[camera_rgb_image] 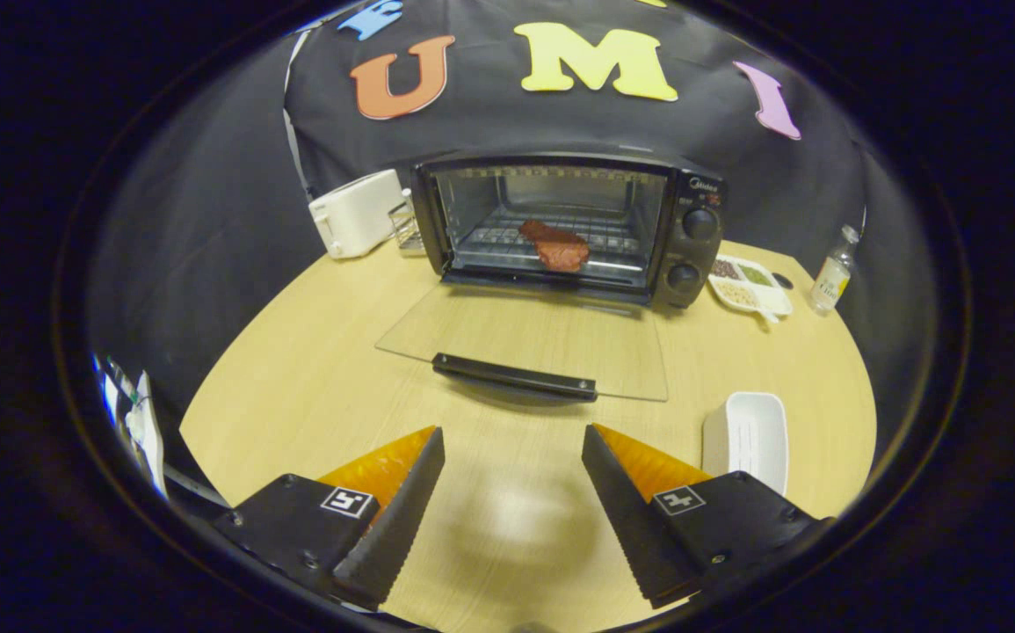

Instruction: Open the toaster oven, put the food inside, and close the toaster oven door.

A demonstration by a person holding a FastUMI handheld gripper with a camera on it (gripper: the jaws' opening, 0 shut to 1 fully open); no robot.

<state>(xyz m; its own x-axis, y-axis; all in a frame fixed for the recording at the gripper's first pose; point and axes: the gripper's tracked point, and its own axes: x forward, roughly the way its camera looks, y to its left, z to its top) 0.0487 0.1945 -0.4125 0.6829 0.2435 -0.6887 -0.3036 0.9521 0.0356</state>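
A black toaster oven (692, 237) stands at the far side of the round wooden table (296, 378). Its glass door (542, 338) is folded down flat toward me, with the dark handle (514, 376) along its near edge. A reddish-brown piece of meat (557, 247) lies on the wire rack inside the oven. My gripper (513, 444) hangs open above the table, short of the handle, with nothing between its fingers. The handle lies just ahead of the gap between the fingers.
An empty white dish (749, 437) sits just beyond the right finger. Right of the oven are a divided tray of foods (749, 286) and a small bottle (832, 271). A white toaster (356, 213) stands left of the oven.
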